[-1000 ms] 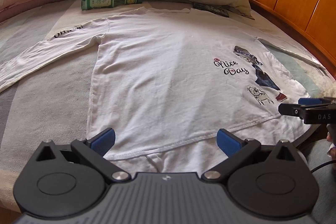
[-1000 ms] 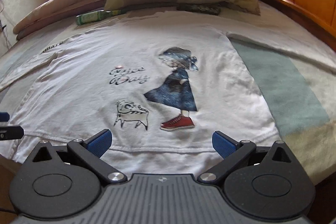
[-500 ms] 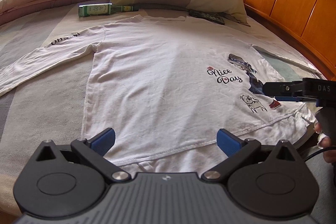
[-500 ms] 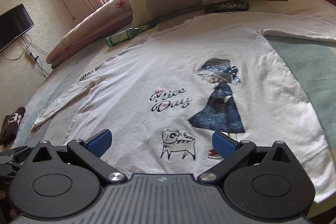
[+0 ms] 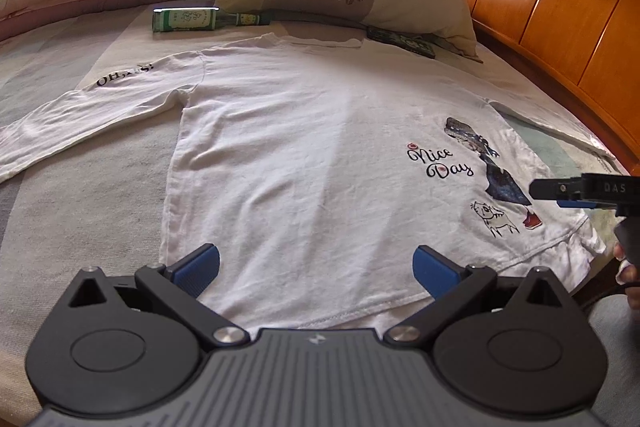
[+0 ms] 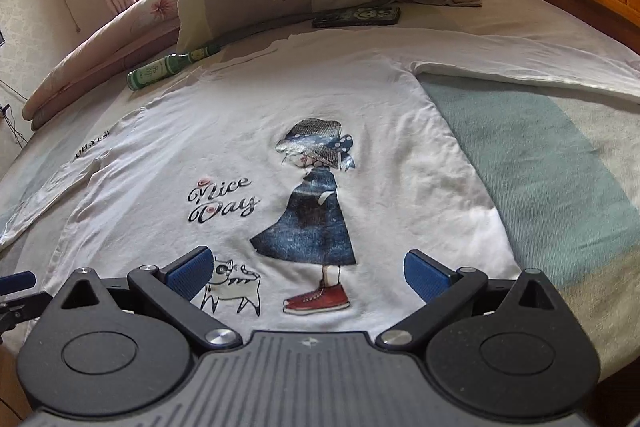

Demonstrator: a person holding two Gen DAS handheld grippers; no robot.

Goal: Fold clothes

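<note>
- Shirt (image 5: 304, 163) lies flat on the bed (image 5: 72, 211), hem at the near edge.
- Left gripper (image 5: 316, 267) — released, over the hem.
- Right gripper (image 6: 306, 269) — released, above the print.

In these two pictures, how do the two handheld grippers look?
Both are alike: the left gripper and right gripper have black linkage arms, blue ribbed pads, silver pivot pins and a grey ribbed body. White letters "DAS" mark the right one's side.
</note>
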